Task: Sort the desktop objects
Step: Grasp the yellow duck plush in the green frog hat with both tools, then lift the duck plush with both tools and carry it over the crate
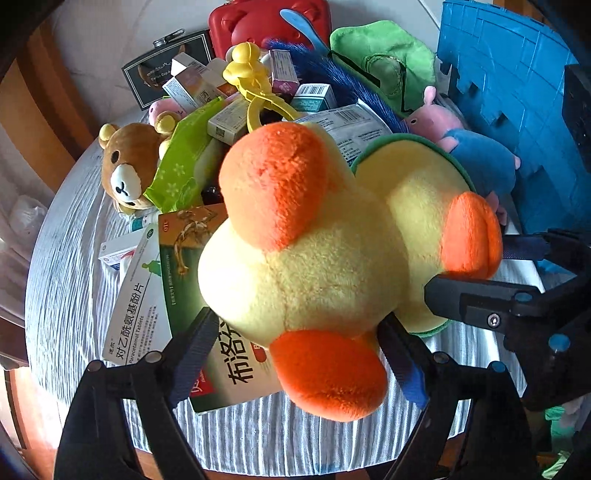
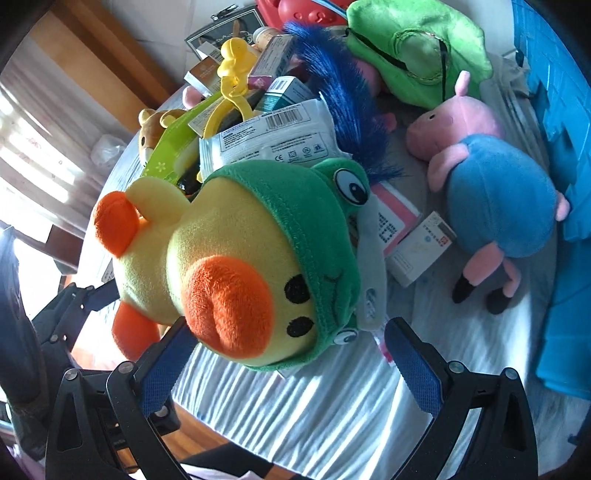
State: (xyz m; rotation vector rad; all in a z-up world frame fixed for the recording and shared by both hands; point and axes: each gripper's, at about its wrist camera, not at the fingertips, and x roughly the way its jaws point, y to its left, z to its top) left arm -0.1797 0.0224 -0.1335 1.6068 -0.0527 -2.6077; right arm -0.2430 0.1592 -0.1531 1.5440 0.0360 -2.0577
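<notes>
Yellow plush duck (image 1: 314, 266) on the striped tablecloth (image 1: 74, 280), between both open claws, left (image 1: 299, 354) and right (image 2: 288, 354).

A yellow plush duck (image 1: 314, 266) (orange beak and feet, green frog hood) lies between both grippers' fingers.

Striped grey tablecloth (image 1: 74, 266), wooden door frame (image 1: 37, 110), white wall (image 1: 103, 33), sunlit curtain (image 2: 29, 122).
</notes>
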